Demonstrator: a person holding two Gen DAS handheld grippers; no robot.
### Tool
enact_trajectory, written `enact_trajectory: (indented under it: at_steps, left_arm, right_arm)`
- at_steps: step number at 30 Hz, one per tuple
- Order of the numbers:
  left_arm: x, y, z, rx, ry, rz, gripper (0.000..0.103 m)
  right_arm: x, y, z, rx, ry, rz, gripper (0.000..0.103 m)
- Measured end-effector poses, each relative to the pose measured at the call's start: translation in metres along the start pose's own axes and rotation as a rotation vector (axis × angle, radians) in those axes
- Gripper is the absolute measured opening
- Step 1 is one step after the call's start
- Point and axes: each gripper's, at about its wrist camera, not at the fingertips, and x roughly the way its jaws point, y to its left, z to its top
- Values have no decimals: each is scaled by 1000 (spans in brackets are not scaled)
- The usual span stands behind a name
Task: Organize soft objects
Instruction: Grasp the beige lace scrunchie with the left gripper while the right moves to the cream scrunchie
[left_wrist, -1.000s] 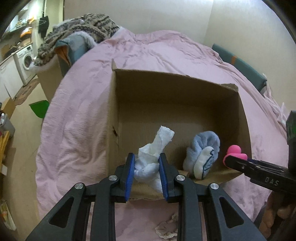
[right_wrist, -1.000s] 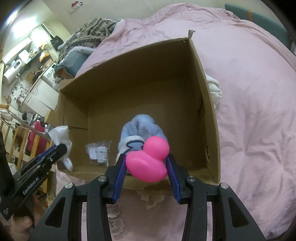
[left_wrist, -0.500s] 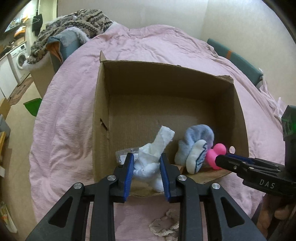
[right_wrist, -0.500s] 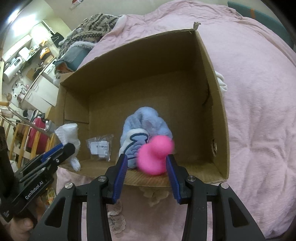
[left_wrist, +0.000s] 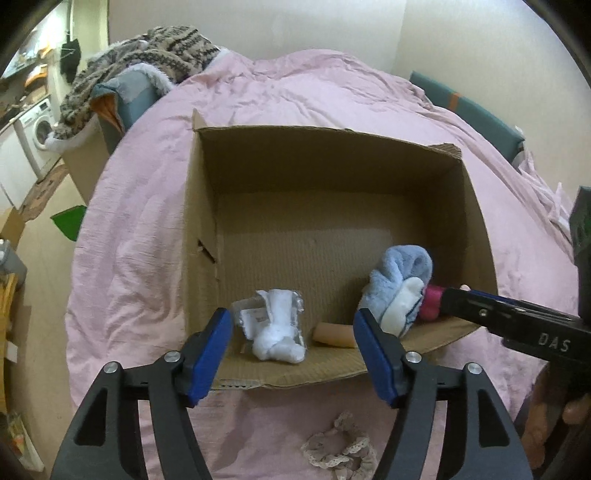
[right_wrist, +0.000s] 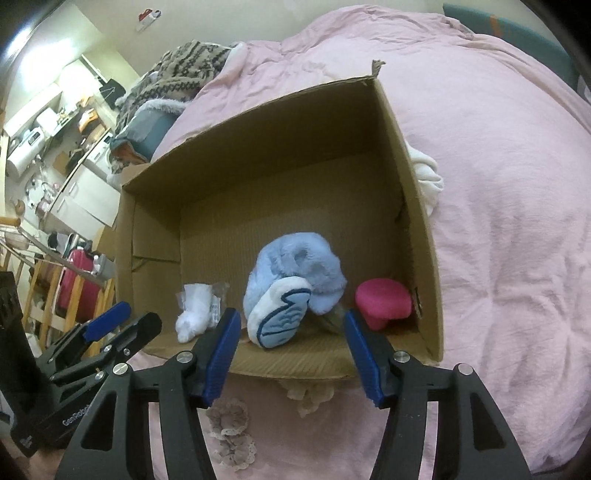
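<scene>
An open cardboard box (left_wrist: 207, 206) (right_wrist: 417, 206) stands on the pink bed. Inside lie a white sock (left_wrist: 277, 336) (right_wrist: 192, 314) on a clear plastic packet, a fluffy blue slipper (left_wrist: 399, 284) (right_wrist: 291, 280) and a pink soft toy (right_wrist: 384, 301), partly hidden in the left wrist view (left_wrist: 431, 302). My left gripper (left_wrist: 291, 354) is open and empty above the box's near edge, over the sock. My right gripper (right_wrist: 291, 354) is open and empty at the near edge, in front of the slipper.
A lace scrunchie (left_wrist: 340, 450) (right_wrist: 232, 435) lies on the pink cover (right_wrist: 498, 258) in front of the box. A white cloth (right_wrist: 428, 177) lies against the box's right wall outside. A patterned blanket pile (left_wrist: 140, 55) sits at the far left. A tan cylinder (left_wrist: 332, 336) lies in the box.
Both grippers opened. The white sock dropped from the left gripper onto the box floor; the pink toy dropped from the right gripper into the box's right corner.
</scene>
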Motion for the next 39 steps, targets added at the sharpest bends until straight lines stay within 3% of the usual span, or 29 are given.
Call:
enact_trajectory:
  at_steps: [16, 23, 25, 29, 31, 34, 36, 37, 39]
  left_arm:
    - [-29, 18, -9, -89, -17, 30, 66]
    - [-23, 20, -40, -188, 98, -7, 67]
    - [-12, 13, -52, -192, 169, -34, 70]
    - [21, -9, -81, -208, 347, -160, 70]
    - [31, -21, -89, -169, 388, -161, 70]
    - [39, -36, -96, -88, 401, -89, 70]
    - [44, -39, -99, -72, 422, -79, 70]
    - [46, -38, -101, -75, 433, -73, 68]
    - [49, -37, -101, -76, 435, -38, 42]
  right_arm:
    - [-18, 0, -13, 12, -2, 11, 62]
    - [-26, 0, -23, 12, 4, 17, 62]
    - [-28, -2, -28, 29, 12, 19, 62]
    - [-29, -8, -37, 57, 30, 11, 62]
    - [-30, -11, -38, 65, 33, 9, 62]
    - [-32, -15, -40, 74, 33, 2, 62]
    - [-33, -18, -40, 80, 34, -6, 62]
    - [-32, -19, -41, 85, 38, -9, 62]
    - [-29, -21, -42, 93, 49, -12, 62]
